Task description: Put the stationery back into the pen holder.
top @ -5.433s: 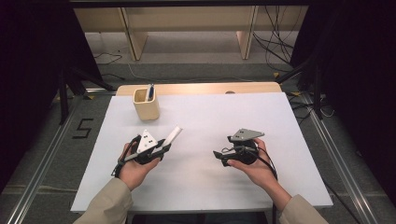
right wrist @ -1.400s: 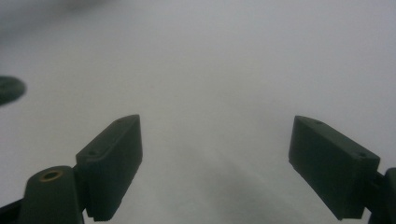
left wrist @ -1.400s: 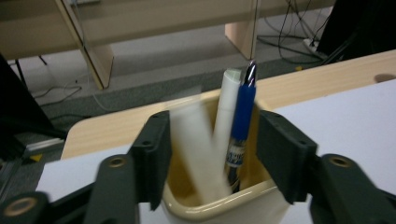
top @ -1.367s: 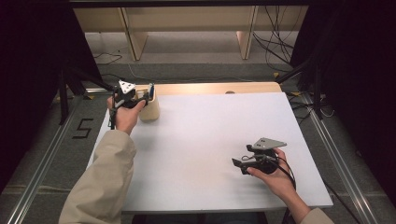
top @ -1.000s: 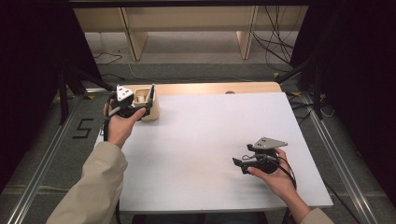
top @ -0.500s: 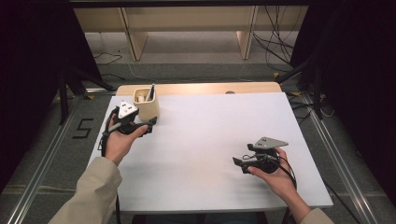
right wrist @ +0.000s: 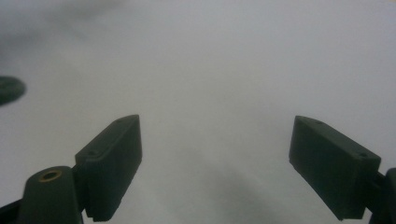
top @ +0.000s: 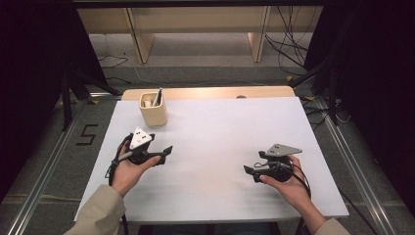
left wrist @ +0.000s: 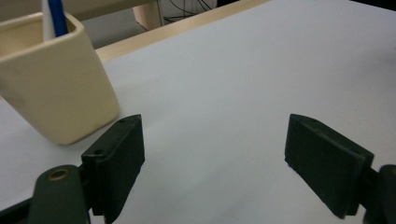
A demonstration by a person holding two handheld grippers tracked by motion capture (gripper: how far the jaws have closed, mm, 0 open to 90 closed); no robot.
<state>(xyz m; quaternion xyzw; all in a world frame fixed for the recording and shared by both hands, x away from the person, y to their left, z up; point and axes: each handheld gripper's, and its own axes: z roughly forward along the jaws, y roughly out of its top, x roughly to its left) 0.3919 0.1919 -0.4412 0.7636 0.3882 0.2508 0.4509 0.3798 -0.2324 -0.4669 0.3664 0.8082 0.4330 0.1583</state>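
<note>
A cream cup (top: 153,111) stands at the back left of the white table top (top: 220,132), with a blue pen (top: 158,96) and a white pen in it. My left gripper (top: 165,152) is held low over the table in front of the cup, open and holding nothing. In the left gripper view the cup (left wrist: 51,79) sits just beyond the left jaw, with the blue pen (left wrist: 57,16) and the white pen (left wrist: 45,18) poking out, and the left gripper (left wrist: 215,133) gapes wide. My right gripper (top: 250,172) hovers low at the front right, open and pointing left, and the right gripper (right wrist: 215,126) frames bare white surface.
A strip of bare wood (top: 205,93) runs along the table's far edge. Beyond it stand wooden shelf legs (top: 142,39) and loose cables (top: 288,44) on the floor. A dark blurred shape (right wrist: 9,88) sits at the left edge of the right gripper view.
The left gripper, which earlier held a white pen, went to the cup, left the pen there and has come back toward the near side. The right gripper has barely moved.
</note>
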